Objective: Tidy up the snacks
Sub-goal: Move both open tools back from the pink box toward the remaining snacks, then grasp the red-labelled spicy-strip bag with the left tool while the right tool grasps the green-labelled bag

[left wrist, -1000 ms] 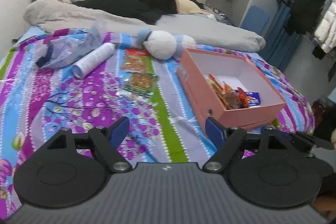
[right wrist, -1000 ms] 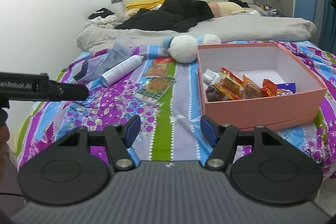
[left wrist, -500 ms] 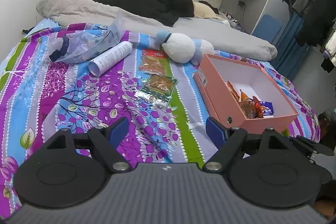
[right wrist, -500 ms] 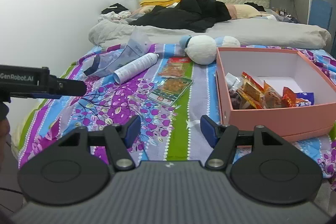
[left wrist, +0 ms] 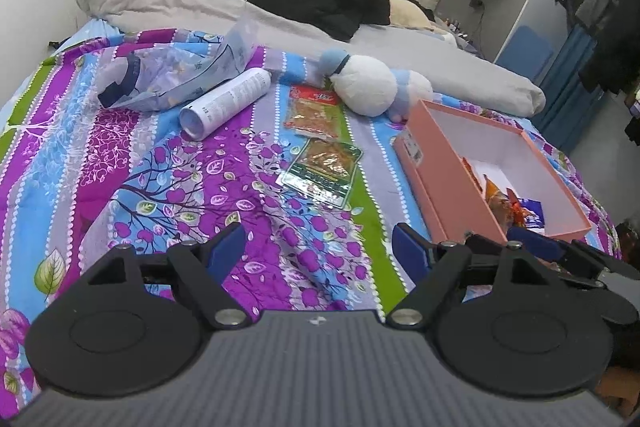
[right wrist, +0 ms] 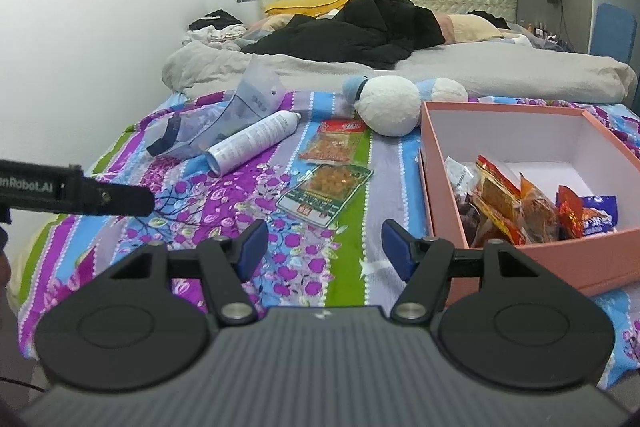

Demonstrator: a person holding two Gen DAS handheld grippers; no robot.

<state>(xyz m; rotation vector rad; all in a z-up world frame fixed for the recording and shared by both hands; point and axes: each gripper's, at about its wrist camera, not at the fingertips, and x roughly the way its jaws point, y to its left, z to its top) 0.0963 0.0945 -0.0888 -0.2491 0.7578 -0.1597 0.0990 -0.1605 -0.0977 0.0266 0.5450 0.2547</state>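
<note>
A green snack packet lies flat on the patterned bedspread, with a red-topped snack packet just beyond it. A pink open box to the right holds several snack packets. My left gripper is open and empty, hovering short of the green packet. My right gripper is open and empty, also short of the green packet, left of the box.
A white spray can and a clear plastic bag lie at the left. A white and blue plush toy sits behind the packets. A grey duvet and black clothes lie further back. The left gripper's body shows at the left.
Both grippers have moved forward and leftward over the bed, closer to the two loose packets. Both stay open and empty. Nothing on the bed has moved.
</note>
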